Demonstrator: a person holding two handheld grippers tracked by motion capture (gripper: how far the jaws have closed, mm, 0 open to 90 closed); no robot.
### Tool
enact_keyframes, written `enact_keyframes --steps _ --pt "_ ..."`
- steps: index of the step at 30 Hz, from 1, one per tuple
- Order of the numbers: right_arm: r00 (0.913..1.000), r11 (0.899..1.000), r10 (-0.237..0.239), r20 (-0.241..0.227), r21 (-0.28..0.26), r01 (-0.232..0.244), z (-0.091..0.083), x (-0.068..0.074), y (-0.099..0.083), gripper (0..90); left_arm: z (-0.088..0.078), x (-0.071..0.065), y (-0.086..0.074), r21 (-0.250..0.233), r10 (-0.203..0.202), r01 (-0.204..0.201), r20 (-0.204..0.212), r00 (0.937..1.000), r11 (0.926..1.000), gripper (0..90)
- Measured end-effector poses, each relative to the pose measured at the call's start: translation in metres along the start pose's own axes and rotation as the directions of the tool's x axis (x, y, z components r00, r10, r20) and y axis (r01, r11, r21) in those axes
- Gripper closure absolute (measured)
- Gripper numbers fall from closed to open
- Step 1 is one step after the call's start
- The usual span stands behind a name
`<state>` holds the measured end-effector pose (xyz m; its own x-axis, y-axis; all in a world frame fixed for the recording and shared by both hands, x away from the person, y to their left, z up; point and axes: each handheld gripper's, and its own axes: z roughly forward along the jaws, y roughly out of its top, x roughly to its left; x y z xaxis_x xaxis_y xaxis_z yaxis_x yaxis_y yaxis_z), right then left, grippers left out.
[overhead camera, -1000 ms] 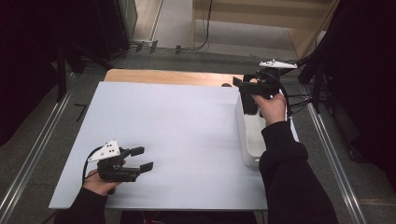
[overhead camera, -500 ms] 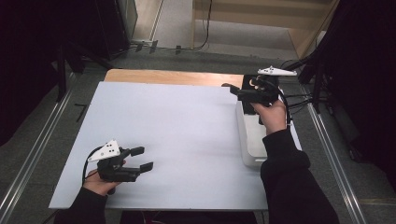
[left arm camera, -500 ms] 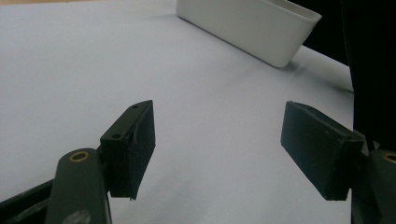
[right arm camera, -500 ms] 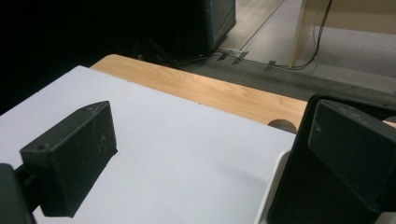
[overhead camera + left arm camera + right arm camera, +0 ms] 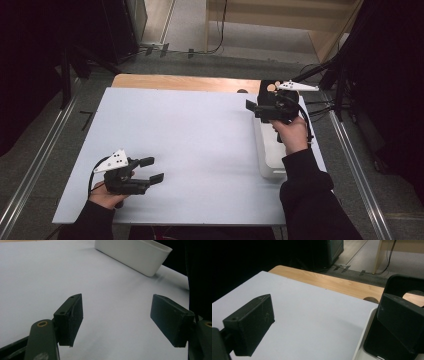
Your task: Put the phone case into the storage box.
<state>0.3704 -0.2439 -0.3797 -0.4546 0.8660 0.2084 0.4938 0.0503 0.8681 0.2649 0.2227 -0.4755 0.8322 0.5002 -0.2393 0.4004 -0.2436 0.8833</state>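
Observation:
My left gripper (image 5: 152,170) rests low over the near left of the white sheet (image 5: 190,135), held by a hand. Its jaws stand open with nothing between them (image 5: 116,320). My right gripper (image 5: 253,109) hovers over the far end of a white bin (image 5: 267,155) at the sheet's right edge and points left. Those jaws are open too, with bare sheet between them (image 5: 329,317). A black object (image 5: 374,347) sits in the bin's far end, partly hidden behind the right jaw.
The white bin (image 5: 135,255) lies ahead of the left gripper. A black holder (image 5: 402,281) with a round opening stands on the wooden tabletop (image 5: 180,82) beyond the bin. Dark floor, metal rails and cables surround the table.
The right hand has brought its gripper a little toward the person and lower, over the bin's far end. The left gripper has stayed where it was.

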Motion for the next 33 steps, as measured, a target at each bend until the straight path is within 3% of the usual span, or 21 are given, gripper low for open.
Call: enact_keyframes --steps 9,12,33 --pt "0.9997 1.0 0.001 -0.023 0.012 0.0 0.001 0.003 -0.015 0.0 0.0 0.0 0.0 0.003 -0.005 0.005 0.0 1.0 1.0 26.1" --pt "0.9997 1.0 -0.008 -0.025 0.012 0.008 0.0 0.004 -0.02 9.3 0.0 0.0 0.0 0.003 -0.003 0.003 -0.002 1.0 1.0 26.1" --pt "0.9952 0.999 -0.034 -0.092 0.036 0.037 0.001 0.021 -0.048 11.5 0.0 0.0 0.0 0.0 0.002 -0.002 -0.001 1.0 1.0 26.1"
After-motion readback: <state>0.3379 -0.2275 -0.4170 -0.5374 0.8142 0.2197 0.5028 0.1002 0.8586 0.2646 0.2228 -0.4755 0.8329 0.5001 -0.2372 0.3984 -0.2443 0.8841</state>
